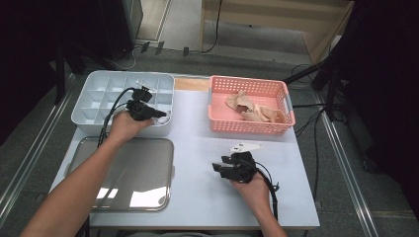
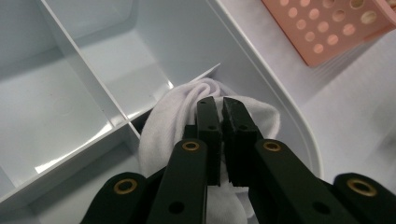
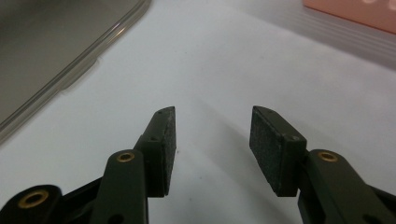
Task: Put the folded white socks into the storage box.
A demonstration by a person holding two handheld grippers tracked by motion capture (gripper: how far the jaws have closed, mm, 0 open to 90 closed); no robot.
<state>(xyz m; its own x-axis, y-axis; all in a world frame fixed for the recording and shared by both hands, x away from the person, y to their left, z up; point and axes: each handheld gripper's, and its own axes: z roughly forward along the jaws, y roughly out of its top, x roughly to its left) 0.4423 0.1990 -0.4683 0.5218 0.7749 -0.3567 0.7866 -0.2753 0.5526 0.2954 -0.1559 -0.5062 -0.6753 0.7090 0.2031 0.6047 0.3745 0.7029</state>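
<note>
L gripper (image 2: 222,108): jaws pinched onto a white bunched cloth (image 2: 163,126), which sits in the near-right corner compartment of the white plastic divided organiser box (image 1: 94,89) at the table's far-left corner. R gripper (image 3: 212,128): jaws wide, nothing between, over bare white table (image 1: 207,192) nr front edge. Pink perforated plastic basket (image 1: 247,126) w/ beige fabric pieces (image 1: 254,109) at far right; steel tray (image 1: 143,163) front left.

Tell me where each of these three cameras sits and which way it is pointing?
High view: above the person's side, looking forward and down on the table; both forearms and hands enter from below.
Left gripper view: rides the left gripper, looking along its jaws closed on a white cloth in the divided white box.
Right gripper view: rides the right gripper, jaws apart over bare table.
Shared: the pink basket and metal tray.
</note>
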